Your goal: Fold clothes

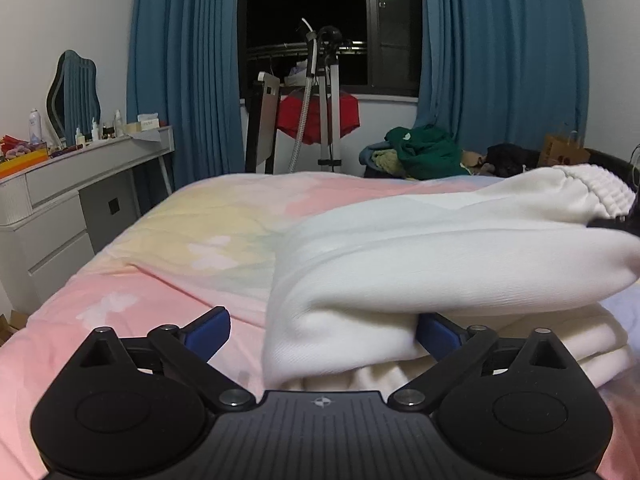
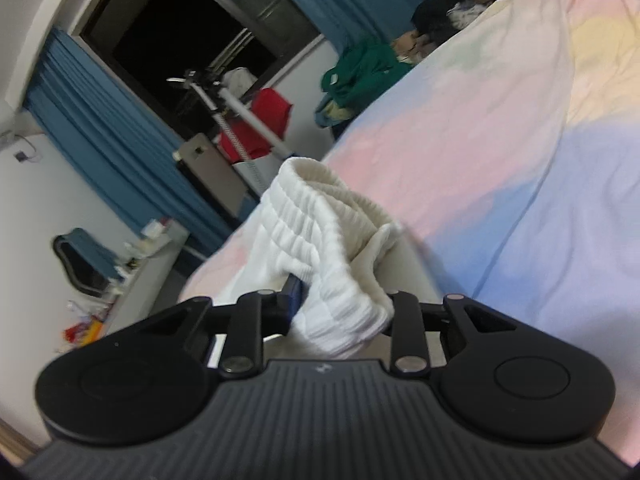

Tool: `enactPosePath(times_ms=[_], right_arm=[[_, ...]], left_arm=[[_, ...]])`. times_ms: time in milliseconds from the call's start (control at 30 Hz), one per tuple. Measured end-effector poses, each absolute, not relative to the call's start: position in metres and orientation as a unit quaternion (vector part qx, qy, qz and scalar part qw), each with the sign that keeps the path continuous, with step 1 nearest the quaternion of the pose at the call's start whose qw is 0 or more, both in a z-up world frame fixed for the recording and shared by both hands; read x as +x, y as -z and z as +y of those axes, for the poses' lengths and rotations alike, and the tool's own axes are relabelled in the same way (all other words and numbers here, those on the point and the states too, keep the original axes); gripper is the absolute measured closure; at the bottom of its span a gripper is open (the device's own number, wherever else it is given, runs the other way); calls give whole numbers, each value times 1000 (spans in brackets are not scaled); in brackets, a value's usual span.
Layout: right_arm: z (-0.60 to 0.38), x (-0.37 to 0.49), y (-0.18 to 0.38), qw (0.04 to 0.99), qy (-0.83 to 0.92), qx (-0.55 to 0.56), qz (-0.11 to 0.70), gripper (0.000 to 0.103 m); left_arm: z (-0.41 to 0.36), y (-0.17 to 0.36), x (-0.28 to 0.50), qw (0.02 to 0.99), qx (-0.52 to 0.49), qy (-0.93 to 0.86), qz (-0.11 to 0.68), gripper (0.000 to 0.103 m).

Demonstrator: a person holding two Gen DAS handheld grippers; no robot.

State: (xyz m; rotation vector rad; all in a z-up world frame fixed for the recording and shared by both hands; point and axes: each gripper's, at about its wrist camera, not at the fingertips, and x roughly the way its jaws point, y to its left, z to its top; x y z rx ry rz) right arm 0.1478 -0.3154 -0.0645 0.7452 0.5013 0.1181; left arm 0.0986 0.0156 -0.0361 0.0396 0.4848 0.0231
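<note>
A white knitted garment (image 1: 440, 256) lies folded over itself on the pastel bedspread (image 1: 160, 280). My left gripper (image 1: 322, 334) stands open and low over the bed. Its left blue pad (image 1: 208, 332) is bare, while its right pad (image 1: 436, 336) sits tucked under a fold of the white cloth. In the right wrist view, the garment's ribbed elastic hem (image 2: 320, 232) bunches up out of my right gripper (image 2: 340, 304), which is shut on it and tilted. The far right edge of the left wrist view shows that same ribbed hem (image 1: 596, 188) lifted off the bed.
A grey dresser (image 1: 80, 196) with bottles and a mirror stands left of the bed. Behind the bed are blue curtains (image 1: 180, 80), a dark window, a stand with a red garment (image 1: 316, 116), and a pile of green clothes (image 1: 424, 152).
</note>
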Motion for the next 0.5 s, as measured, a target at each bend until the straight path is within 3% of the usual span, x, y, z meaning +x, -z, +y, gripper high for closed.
enactPosePath(times_ms=[367, 433, 500], right_arm=[[-323, 150, 87, 900, -41, 325, 290, 67], [-325, 148, 86, 900, -28, 320, 294, 49], [-327, 152, 93, 890, -37, 335, 308, 19]], left_arm=[[32, 45, 102, 958, -46, -17, 282, 0], [30, 43, 101, 960, -34, -21, 278, 0], [30, 42, 100, 960, -32, -21, 277, 0]])
